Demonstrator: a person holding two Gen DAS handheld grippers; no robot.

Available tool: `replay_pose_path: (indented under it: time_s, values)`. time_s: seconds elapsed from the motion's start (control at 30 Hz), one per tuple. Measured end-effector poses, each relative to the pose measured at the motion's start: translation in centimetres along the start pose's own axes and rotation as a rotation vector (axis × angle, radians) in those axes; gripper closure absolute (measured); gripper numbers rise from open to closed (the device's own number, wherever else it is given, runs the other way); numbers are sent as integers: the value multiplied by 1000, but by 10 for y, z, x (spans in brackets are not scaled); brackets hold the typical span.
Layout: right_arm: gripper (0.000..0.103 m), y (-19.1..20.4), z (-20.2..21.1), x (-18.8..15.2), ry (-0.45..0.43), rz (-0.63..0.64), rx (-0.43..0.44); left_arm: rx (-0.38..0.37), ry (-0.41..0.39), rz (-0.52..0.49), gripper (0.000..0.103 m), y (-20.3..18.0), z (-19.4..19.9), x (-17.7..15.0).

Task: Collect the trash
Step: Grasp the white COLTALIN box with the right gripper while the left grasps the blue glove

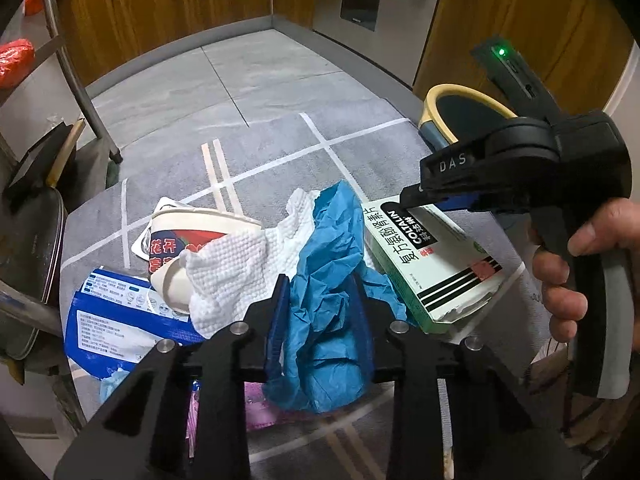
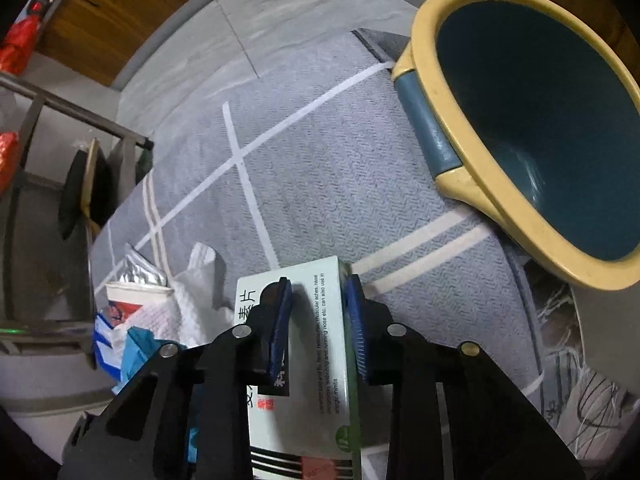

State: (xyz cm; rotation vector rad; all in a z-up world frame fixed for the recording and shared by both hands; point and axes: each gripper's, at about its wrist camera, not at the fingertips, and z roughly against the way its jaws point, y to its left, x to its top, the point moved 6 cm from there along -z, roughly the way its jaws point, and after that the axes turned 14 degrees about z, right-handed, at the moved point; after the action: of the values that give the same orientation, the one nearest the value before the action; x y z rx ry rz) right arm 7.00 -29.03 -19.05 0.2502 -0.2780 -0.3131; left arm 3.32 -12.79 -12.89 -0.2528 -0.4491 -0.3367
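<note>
A pile of trash lies on a grey rug. My left gripper (image 1: pixel 320 280) is shut on a crumpled blue plastic glove (image 1: pixel 328 312). My right gripper (image 2: pixel 320 284) is shut on a pale green medicine box (image 2: pixel 304 360), which also shows in the left wrist view (image 1: pixel 432 264) with the right gripper (image 1: pixel 408 200) clamped on its far end. A yellow-rimmed blue bin (image 2: pixel 532 120) stands on the rug to the right of the box; it also shows in the left wrist view (image 1: pixel 452 116).
More trash lies left of the glove: a white paper towel (image 1: pixel 248 264), a crushed paper cup (image 1: pixel 188 240), a blue and white packet (image 1: pixel 120 320) and a pink wrapper (image 1: pixel 256 408). A metal rack (image 1: pixel 68 64) stands at the left, wooden cabinets (image 1: pixel 168 4) behind.
</note>
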Motion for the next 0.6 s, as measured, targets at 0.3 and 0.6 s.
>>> replay_pose_path:
  time_s: [0.3, 0.6]
  values:
    - [31, -3, 6, -13, 51, -47, 63, 0, 7, 9, 73, 2, 0, -1]
    - [41, -4, -11, -37, 156, -187, 251, 7, 8, -5, 73, 1, 1, -3]
